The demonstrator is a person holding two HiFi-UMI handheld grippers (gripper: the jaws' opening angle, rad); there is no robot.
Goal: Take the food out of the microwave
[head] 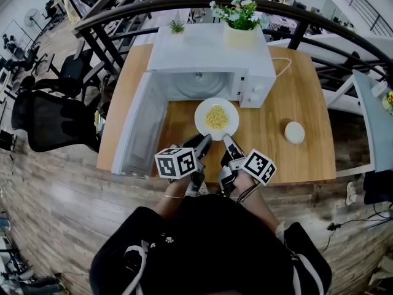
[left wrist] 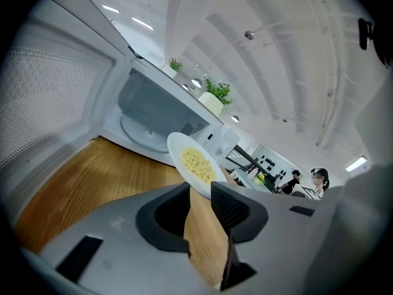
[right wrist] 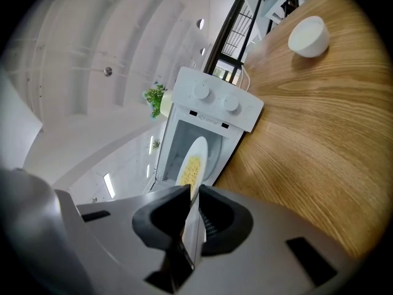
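A white plate (head: 216,118) of yellow food hangs just outside the mouth of the white microwave (head: 209,60), over the wooden table (head: 288,158). The microwave door (head: 138,128) stands swung open to the left. My left gripper (head: 204,141) holds the plate's near rim from the left, and my right gripper (head: 228,141) holds it from the right. In the left gripper view the plate (left wrist: 193,161) dips between the jaws of the gripper (left wrist: 201,192). In the right gripper view the plate (right wrist: 193,161) runs edge-on into the narrow gap of that gripper (right wrist: 194,195). Whether the plate rests on the table is unclear.
A small white bowl (head: 295,132) sits on the table to the right. A potted plant (head: 241,20) and a smaller plant (head: 177,27) stand on top of the microwave. Black office chairs (head: 52,121) are left of the table, and a dark railing (head: 307,17) runs behind it.
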